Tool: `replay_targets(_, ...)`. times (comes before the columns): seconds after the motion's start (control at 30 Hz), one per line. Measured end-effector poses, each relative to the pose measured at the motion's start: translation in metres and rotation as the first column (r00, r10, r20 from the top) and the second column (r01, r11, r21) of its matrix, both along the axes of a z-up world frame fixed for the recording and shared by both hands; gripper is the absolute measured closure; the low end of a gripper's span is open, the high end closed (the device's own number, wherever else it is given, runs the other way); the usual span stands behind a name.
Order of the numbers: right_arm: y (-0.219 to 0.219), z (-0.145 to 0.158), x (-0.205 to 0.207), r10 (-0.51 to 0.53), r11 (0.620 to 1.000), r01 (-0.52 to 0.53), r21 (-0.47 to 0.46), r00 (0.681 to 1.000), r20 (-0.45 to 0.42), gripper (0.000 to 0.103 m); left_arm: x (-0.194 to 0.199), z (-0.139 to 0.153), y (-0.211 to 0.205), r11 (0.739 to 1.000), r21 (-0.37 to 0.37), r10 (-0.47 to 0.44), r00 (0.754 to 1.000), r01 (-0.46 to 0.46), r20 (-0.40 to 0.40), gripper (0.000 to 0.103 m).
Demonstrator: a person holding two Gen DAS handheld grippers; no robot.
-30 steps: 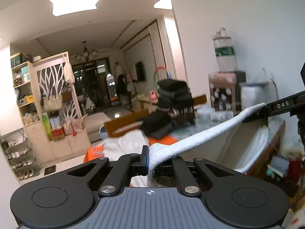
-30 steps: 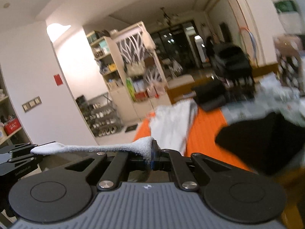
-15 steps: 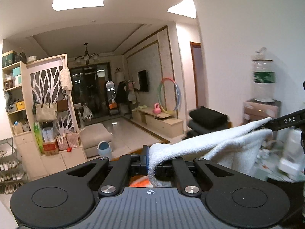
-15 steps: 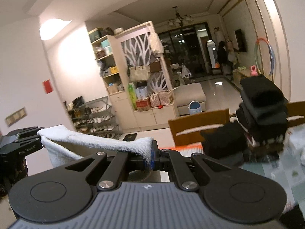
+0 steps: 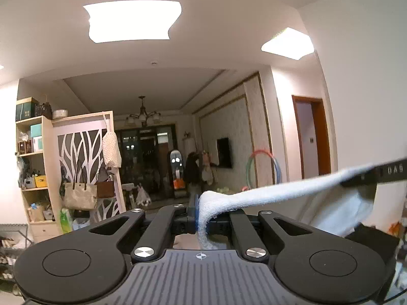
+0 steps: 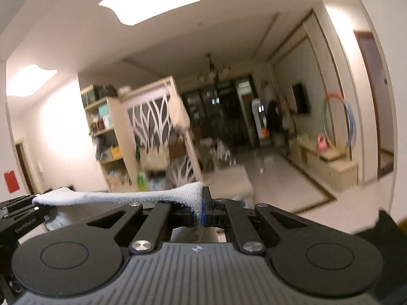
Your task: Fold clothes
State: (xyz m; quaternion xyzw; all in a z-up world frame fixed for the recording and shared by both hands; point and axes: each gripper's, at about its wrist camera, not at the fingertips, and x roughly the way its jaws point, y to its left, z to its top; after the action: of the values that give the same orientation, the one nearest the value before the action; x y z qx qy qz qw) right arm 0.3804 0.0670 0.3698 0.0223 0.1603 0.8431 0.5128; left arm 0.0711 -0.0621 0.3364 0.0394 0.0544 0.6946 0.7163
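Pinching one end of the white cloth (image 5: pixel 267 195) at lower centre, the left gripper (image 5: pixel 197 212) stretches it rightward. Across the right wrist view's lower left, the right gripper (image 6: pixel 202 209) clamps the opposite end, likely keeping the edge taut for folding.

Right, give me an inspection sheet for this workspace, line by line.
Surface: nothing seen; both cameras face up into the room.
Job's things: white cloth, stretched in the air between the two grippers, part hanging at the right.
Clutter: dark shape at lower right in both views, too cropped to identify.
Grippers: left hand-held gripper shut on a cloth edge; right hand-held gripper shut on the other end.
Cables: nothing seen.
Surroundings: shelf unit with boxes, hanging bags, chandelier, hoop against the wall, doorway, ceiling lights on.
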Motion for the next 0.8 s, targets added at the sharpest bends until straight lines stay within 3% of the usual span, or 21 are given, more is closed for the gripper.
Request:
replay_targets(0.07, 0.018, -0.018, -0.008, 0.017, 1.000, -0.017, -0.012, 0.999, 0.031, 0.098, -0.004, -0.024, 0.009, 0.999, -0.033, -0.012, 1.000, 0.011, -0.007, 0.096)
replay_targets(0.2, 0.020, -0.092, -0.023, 0.063, 0.990, -0.054, -0.134, 0.996, 0.063, 0.098, -0.013, -0.092, 0.020, 0.988, -0.153, -0.029, 0.999, 0.025, -0.027, 0.096)
replay_targets(0.4, 0.020, -0.206, -0.047, 0.138, 0.942, -0.100, -0.320, 0.986, 0.097, 0.098, -0.028, -0.197, 0.010, 0.944, -0.328, -0.056, 0.998, 0.046, -0.021, 0.096)
replay_targets(0.8, -0.049, -0.390, -0.083, 0.211, 0.825, -0.092, -0.557, 0.966, 0.152, 0.098, -0.043, -0.341, -0.034, 0.864, -0.500, -0.061, 0.998, 0.059, 0.012, 0.095)
